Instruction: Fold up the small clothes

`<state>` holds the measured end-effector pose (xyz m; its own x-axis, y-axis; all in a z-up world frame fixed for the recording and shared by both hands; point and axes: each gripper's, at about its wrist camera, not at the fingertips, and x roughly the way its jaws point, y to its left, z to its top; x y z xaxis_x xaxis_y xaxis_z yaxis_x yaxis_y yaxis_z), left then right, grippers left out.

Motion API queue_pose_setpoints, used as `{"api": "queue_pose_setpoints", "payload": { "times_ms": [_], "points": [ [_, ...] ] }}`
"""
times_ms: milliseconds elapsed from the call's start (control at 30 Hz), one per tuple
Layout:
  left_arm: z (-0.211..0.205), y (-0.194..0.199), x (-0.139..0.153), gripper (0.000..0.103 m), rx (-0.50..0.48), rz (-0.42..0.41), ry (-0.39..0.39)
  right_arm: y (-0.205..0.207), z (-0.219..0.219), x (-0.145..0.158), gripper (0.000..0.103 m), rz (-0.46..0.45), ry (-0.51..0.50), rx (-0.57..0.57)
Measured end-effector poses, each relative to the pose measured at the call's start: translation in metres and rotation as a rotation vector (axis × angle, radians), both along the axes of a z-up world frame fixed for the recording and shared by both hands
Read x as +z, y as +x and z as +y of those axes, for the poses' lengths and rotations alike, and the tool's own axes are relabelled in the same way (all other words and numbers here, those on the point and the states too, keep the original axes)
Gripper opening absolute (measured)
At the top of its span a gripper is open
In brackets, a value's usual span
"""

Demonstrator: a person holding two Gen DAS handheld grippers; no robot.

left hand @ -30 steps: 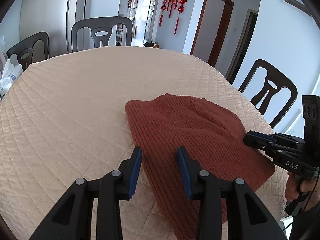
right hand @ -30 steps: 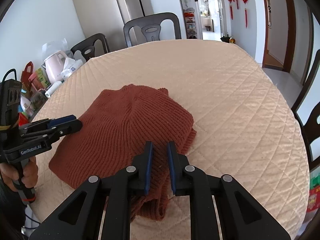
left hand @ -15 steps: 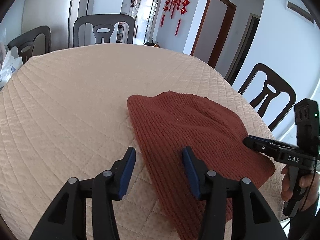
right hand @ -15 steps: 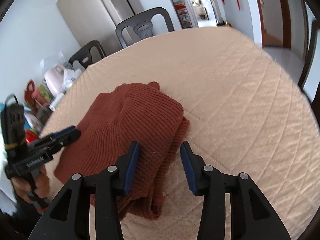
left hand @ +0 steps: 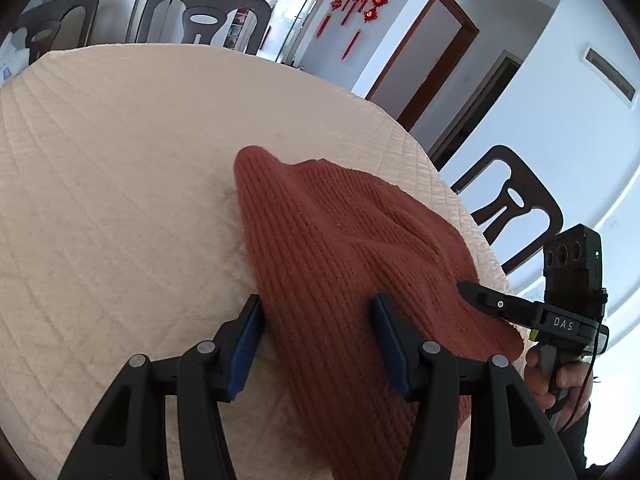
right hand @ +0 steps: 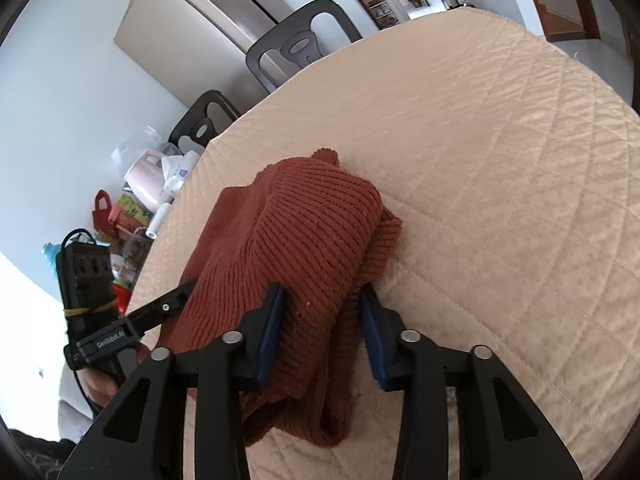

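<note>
A rust-red ribbed knit garment (left hand: 344, 248) lies folded on the beige quilted table cover (left hand: 112, 184); it also shows in the right wrist view (right hand: 312, 236). My left gripper (left hand: 320, 328) is open, its jaws straddling the garment's near left edge. My right gripper (right hand: 324, 328) is open, its jaws astride the garment's near right edge, where layers stack. Each gripper shows in the other's view: the right one (left hand: 520, 312) at the garment's right side, the left one (right hand: 160, 308) at its left side.
Dark chairs stand around the table (left hand: 200, 20), (left hand: 512, 200), (right hand: 304, 48). A pink kettle (right hand: 144, 176), bags and bottles clutter a surface beyond the table's left edge. A refrigerator (right hand: 208, 24) stands behind. The table's near edge is close under both grippers.
The right gripper has opened from nearly shut to wide and moved forward over the garment's edge. The left gripper has moved forward and down; the garment's far end has bunched up.
</note>
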<state>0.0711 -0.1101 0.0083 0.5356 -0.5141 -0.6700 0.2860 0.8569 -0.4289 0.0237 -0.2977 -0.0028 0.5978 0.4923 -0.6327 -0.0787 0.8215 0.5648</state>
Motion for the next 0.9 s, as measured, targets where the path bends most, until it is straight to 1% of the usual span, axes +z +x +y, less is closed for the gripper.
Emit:
{"api": "queue_pose_setpoints", "payload": {
  "times_ms": [33, 67, 100, 133, 167, 233, 400, 633, 767, 833, 900],
  "points": [
    [-0.003, -0.001, 0.001, 0.056, -0.002, -0.004, 0.011, 0.000, 0.000, 0.000, 0.028, -0.002, 0.008, 0.005],
    [-0.004, -0.001, 0.002, 0.050, -0.007, -0.006, 0.013, 0.000, 0.001, 0.002, 0.026, -0.004, 0.000, 0.007],
    [-0.006, -0.002, 0.005, 0.048, -0.010, -0.012, 0.018, -0.001, 0.003, 0.005, 0.024, -0.007, -0.009, 0.010],
    [-0.006, -0.003, 0.008, 0.042, -0.008, -0.022, 0.025, -0.001, 0.003, 0.007, 0.024, -0.010, -0.015, 0.010],
    [-0.006, -0.004, 0.012, 0.038, -0.009, -0.033, 0.027, -0.002, 0.004, 0.012, 0.023, -0.019, -0.019, 0.011],
    [-0.002, -0.006, 0.020, 0.036, -0.012, -0.049, 0.018, -0.003, 0.007, 0.020, 0.022, -0.039, -0.020, 0.016],
    [0.010, -0.006, 0.038, 0.035, -0.013, -0.093, 0.016, 0.006, 0.026, 0.036, 0.019, -0.083, -0.018, 0.061],
    [0.050, 0.008, 0.053, 0.035, 0.039, -0.128, 0.024, 0.038, 0.059, 0.045, 0.018, -0.119, 0.001, 0.123],
    [0.073, 0.026, 0.050, 0.035, 0.066, -0.126, 0.030, 0.062, 0.078, 0.042, 0.018, -0.112, 0.020, 0.156],
    [0.083, 0.036, 0.042, 0.035, 0.088, -0.109, 0.039, 0.072, 0.082, 0.036, 0.018, -0.098, 0.022, 0.161],
    [0.091, 0.045, 0.029, 0.035, 0.111, -0.077, 0.058, 0.085, 0.085, 0.022, 0.018, -0.062, 0.021, 0.160]
  ]
}}
